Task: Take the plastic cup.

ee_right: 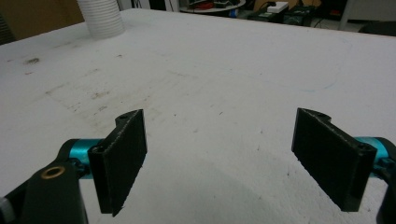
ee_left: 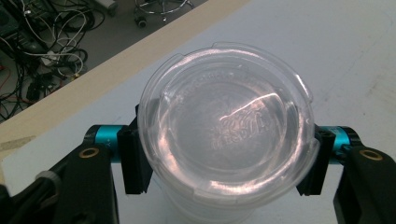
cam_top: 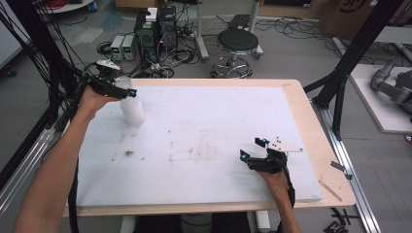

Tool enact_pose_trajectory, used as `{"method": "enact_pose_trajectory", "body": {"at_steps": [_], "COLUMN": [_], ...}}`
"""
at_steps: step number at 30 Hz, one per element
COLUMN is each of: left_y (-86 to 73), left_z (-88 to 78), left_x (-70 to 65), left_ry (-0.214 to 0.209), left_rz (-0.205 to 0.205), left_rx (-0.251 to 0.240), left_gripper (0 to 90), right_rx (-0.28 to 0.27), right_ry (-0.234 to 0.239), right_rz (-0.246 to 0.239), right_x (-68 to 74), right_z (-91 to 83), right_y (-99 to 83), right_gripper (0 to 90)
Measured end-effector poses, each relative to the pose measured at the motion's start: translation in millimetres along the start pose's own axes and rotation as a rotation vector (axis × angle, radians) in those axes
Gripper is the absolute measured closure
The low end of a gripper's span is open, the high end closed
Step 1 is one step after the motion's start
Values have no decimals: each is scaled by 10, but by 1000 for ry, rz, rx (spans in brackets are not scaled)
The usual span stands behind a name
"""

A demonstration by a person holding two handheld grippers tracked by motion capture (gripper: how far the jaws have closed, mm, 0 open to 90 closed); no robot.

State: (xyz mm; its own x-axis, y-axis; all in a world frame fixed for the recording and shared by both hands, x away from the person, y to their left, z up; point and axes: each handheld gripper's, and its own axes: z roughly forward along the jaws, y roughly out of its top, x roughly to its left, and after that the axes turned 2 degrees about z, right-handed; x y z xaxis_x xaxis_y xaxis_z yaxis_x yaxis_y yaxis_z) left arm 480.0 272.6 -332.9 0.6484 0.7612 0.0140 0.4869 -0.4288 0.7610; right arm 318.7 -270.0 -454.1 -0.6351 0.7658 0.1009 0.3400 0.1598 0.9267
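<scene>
Looking down, high view: left gripper [cam_top: 127, 91] clamps the top of a white cup stack [cam_top: 132, 109] near the tabletop's [cam_top: 204, 131] far left corner. Left gripper view: jaws pinch beneath the clear lid [ee_left: 224, 123]; lifting remains. Right gripper view: right gripper [ee_right: 219, 154] gapes wide, empty.

- A grey concrete floor [cam_top: 291, 48] is stretching away beyond the table's far edge.
- A round black stool [cam_top: 237, 42] on a chrome base is standing just past that far edge.
- Computer towers [cam_top: 156, 30] and tangled cables [cam_top: 170, 60] are sitting on the floor near the far left corner.
- Black frame struts [cam_top: 357, 51] are rising beside the right edge.
- Even, soft light is falling on the wooden table [cam_top: 311, 111] and its white board [cam_top: 204, 141].
</scene>
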Motion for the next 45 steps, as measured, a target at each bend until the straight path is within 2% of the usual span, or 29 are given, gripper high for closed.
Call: {"method": "enact_pose_trajectory", "body": {"at_steps": [3, 5, 9, 11, 20, 24, 30, 31, 33, 34, 38, 45], "left_y": [19, 62, 253, 295, 600, 658, 632, 627, 590, 558, 442, 226], "left_z": [-40, -76, -269, -316, -714, -839, -896, -912, -962, -987, -1021, -1029], "left_x": [-2, -9, -35, -39, -78, -88, -108, -128, -210, -281, -501, -844], "left_ry": [2, 7, 16, 20, 52, 63, 58, 51, 9, -8, -61, -147], "left_rz": [-9, 2, 14, 18, 52, 65, 67, 69, 75, 92, 144, 188], "left_rx": [-9, -2, -53, -61, -114, -124, -115, -123, -183, -199, -218, -267], "left_gripper": [351, 350, 352, 351, 353, 356, 358, 357, 358, 358, 359, 359], "right_rx": [0, 1, -1, -2, 1, -1, 0, -1, -2, -3, -1, 4], "right_ry": [1, 1, 3, 2, 1, 2, 2, 2, 1, 2, 3, 8], "right_rz": [-2, -2, 0, -2, -1, 1, 0, 2, 4, 2, -7, 10], "right_x": [-2, -3, -2, -2, -1, 1, 1, 1, 2, 0, -3, -14], "right_z": [2, 5, 1, 1, 0, 1, 1, 1, 0, 1, 8, 9], "right_y": [1, 1, 1, 0, 0, 0, 1, 0, 0, 0, 2, 5], "right_gripper": [181, 181, 181, 181, 181, 181, 181, 181, 181, 181, 181, 181]}}
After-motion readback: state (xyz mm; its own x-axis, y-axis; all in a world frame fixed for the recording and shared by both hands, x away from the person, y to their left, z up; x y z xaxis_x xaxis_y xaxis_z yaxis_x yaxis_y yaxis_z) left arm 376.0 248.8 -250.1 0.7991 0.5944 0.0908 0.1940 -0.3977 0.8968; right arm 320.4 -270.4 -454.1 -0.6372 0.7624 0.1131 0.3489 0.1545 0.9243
